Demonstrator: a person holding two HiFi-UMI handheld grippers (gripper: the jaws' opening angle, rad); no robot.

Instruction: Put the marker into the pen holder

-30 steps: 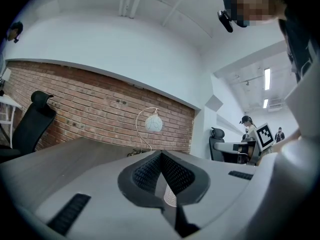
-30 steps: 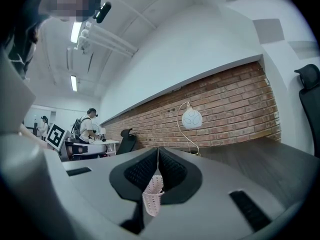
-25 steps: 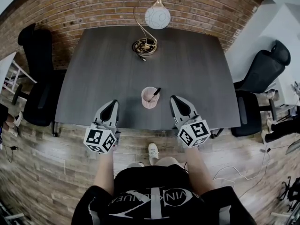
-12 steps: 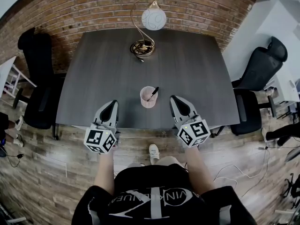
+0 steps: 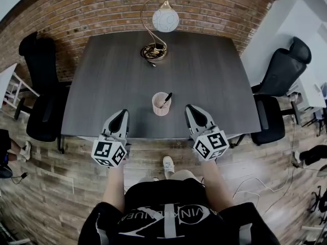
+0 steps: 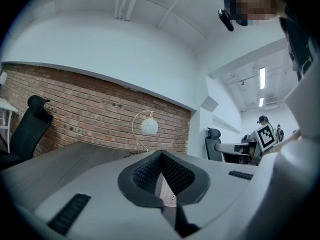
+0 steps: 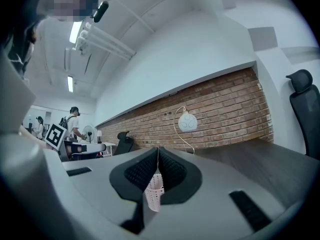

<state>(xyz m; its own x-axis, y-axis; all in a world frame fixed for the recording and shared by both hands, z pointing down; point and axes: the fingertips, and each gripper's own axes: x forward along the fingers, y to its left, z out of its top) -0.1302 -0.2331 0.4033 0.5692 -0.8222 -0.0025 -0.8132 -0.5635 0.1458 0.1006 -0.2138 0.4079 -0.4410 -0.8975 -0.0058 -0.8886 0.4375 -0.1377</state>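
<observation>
Far left, a black office chair (image 5: 42,83) is parked off the worktop's (image 5: 112,75) left edge. Next over, the left gripper (image 5: 121,117) is held over the near edge of the worktop. Its fingers (image 6: 145,174) are pressed together at the tips with nothing pinched between them, so it's closed and empty.

Around the middle, the pink pen holder (image 5: 161,105) is stood upright on the worktop, close to the near edge, a bit farther out than the two grippers and between them, touched by neither. The black marker (image 5: 166,99) is already sat inside it, leaned toward the far right with its top end poking over the rim. Way back on the far side, a curvy lamp (image 5: 165,20) with a white globe shade is set near the brick wall (image 5: 102,9).

Right of the holder, the right gripper (image 5: 192,111) is held the same way as the left one. Its fingers (image 7: 172,171) are closed tip to tip as well, nothing gripped. Far right, a second black office chair (image 5: 283,78) is seen beside the worktop.
</observation>
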